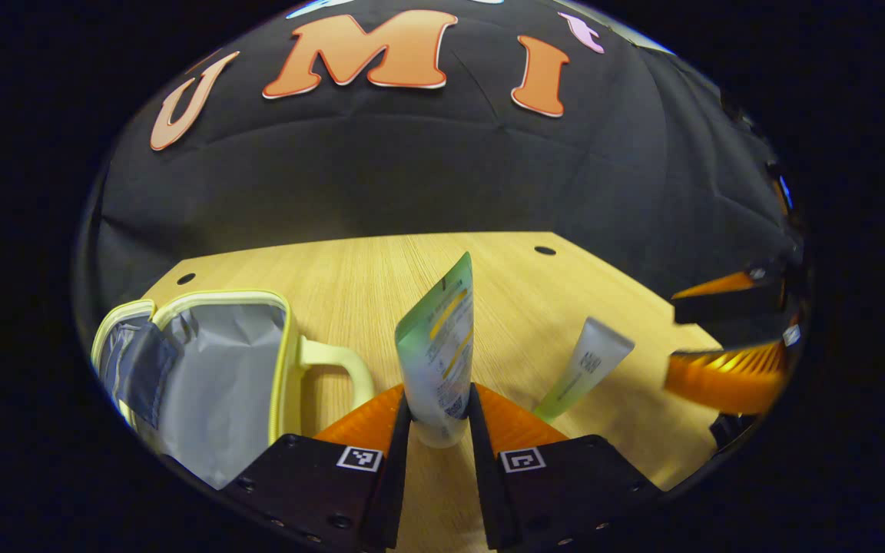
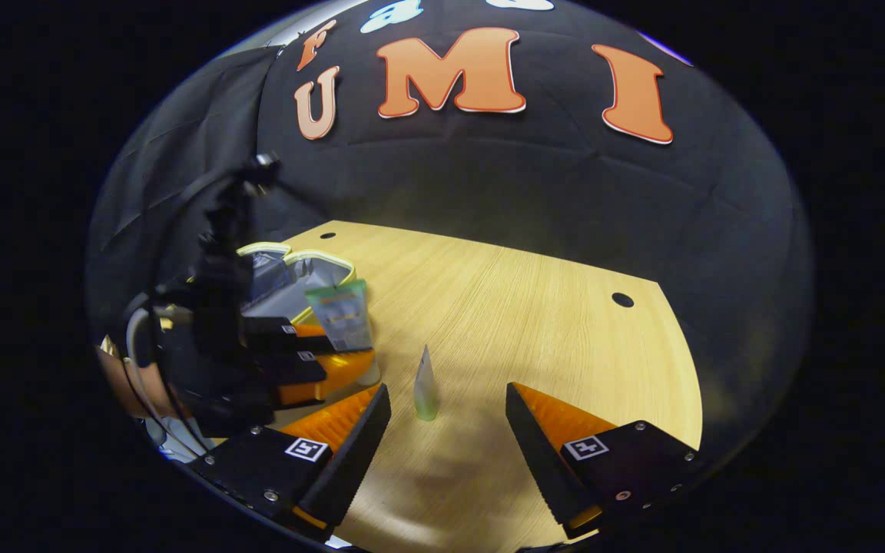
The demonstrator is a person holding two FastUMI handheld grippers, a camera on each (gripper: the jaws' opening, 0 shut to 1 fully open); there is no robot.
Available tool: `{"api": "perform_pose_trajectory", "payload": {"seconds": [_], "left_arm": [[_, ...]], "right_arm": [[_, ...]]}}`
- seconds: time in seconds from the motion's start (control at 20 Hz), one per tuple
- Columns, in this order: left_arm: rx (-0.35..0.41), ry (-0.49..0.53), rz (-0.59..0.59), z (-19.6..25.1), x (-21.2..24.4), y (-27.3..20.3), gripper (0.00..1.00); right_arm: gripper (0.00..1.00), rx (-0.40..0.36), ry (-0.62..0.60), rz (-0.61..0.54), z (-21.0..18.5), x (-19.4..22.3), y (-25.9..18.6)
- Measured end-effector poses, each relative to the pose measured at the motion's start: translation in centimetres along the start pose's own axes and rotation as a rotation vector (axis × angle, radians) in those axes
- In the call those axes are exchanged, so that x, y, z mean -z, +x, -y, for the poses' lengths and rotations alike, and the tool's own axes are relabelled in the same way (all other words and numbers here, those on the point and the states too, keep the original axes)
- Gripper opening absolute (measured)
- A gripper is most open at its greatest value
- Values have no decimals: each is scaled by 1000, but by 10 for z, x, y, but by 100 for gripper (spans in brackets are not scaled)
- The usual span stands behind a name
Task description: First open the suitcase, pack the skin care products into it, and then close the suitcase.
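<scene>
Green tube [image 1: 436, 349] sits upright, cap end down, pinched between our left gripper [image 1: 440, 422] fingers just right of the open suitcase [image 1: 204, 376]; we judge it light, soft-walled and slick, so the hold belongs low by the stiffer cap shoulder, as it is now. The smaller tube [image 2: 425, 384] stands cap-down on the table [image 2: 535, 322], lined up ahead of the spread, empty right gripper [image 2: 446, 430], and looks tippy. Left gripper view gives the suitcase's grey lining and handle; right gripper view gives the other gripper side-on with its tube.
</scene>
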State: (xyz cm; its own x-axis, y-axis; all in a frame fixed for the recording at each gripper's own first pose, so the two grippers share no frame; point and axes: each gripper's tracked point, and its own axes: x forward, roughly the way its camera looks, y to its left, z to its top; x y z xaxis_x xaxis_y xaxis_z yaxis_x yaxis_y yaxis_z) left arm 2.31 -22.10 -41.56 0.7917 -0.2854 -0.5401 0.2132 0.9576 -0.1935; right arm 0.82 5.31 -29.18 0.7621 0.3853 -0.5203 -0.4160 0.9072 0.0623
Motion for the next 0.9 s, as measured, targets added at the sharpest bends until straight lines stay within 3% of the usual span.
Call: {"api": "perform_pose_trajectory", "payload": {"seconds": [0.25,0.45,0.5,0.6,0.7,0.75,0.9], "left_arm": [[-49,-32,52,-17,-50,-46,41],[-125,-37,64,-34,-69,-87,41],[-153,-39,64,-42,-70,-98,41],[-206,-50,53,-54,-70,-116,41],[-256,-46,48,-67,-69,-131,41],[-276,-47,47,-74,-70,-137,41],[-333,-70,46,-97,-71,-154,41]], "right_arm": [[93,-37,-14,-46,-6,22,33],[81,-83,14,-86,-13,37,58],[77,-92,19,-86,-14,36,62],[54,-139,37,-81,-27,35,70],[44,-141,18,-83,-30,35,75],[31,-156,23,-85,-35,35,75],[31,-201,38,-74,-46,24,65]]}}
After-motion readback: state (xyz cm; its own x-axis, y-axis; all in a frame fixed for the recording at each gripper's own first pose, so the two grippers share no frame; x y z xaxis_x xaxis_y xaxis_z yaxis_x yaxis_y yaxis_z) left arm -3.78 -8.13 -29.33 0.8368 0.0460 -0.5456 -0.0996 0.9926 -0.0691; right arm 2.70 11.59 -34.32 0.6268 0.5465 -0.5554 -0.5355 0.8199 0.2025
